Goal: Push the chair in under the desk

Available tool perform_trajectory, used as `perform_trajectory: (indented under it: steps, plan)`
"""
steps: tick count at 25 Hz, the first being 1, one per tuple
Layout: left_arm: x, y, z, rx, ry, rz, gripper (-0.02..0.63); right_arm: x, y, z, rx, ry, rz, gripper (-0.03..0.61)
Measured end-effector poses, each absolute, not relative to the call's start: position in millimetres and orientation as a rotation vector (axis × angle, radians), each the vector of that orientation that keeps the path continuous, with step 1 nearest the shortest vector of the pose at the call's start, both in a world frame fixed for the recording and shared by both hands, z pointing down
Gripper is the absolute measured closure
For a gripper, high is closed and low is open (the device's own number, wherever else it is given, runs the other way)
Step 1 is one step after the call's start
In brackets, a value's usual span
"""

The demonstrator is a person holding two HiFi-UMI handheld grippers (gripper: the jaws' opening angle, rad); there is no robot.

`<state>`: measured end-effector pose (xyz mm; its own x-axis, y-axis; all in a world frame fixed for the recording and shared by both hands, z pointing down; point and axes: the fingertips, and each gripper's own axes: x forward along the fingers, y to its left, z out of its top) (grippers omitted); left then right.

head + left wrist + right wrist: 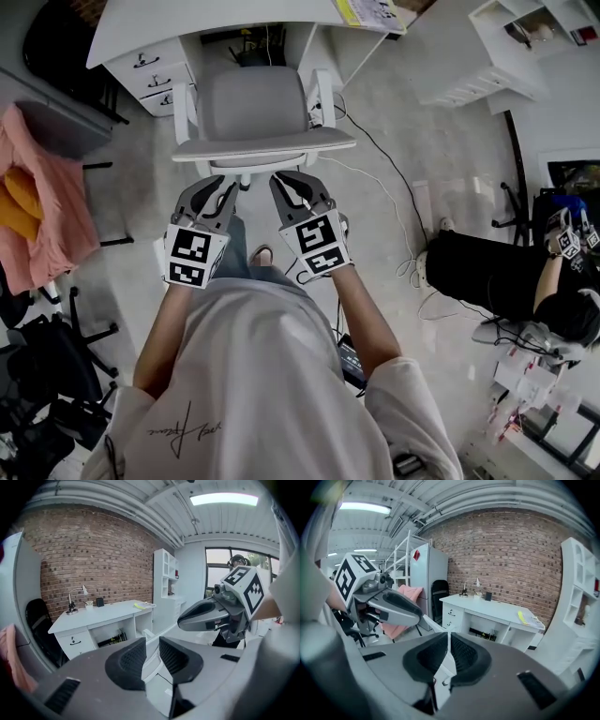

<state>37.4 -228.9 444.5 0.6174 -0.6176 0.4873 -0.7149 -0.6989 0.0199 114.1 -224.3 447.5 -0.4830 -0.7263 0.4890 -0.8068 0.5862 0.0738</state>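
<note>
The desk (216, 23) stands ahead, the chair (253, 103) just before its opening. Our right tongs (291, 181) are closing, pinching the chair's back edge. Our left tongs (217, 184) are closing round it, not yet tight. We judge a lopsided push could swing it into the drawers (155, 70).

1. The left forearm (169, 323) and right forearm (364, 314) reach forward and down, side by side.
2. The left gripper (217, 181) points ahead. Its jaws are closing, with a narrow gap left around the chair backrest (262, 143) rim between them.
3. The right gripper (292, 178), just beside the left one, is closing too, its pads nearly together on that rim.
</note>
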Motion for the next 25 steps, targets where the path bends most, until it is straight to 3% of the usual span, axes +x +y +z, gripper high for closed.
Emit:
perform_trajectory:
  steps: [11, 25]
  plan:
    - [39, -205, 404, 2.617, -1.213, 0.490, 0.600, 117, -200, 411, 1.348, -2.345, 0.287, 0.541]
    - [44, -185, 374, 2.620, -1.245, 0.400, 0.609, 107, -184, 385, 1.431, -2.440, 0.446, 0.548]
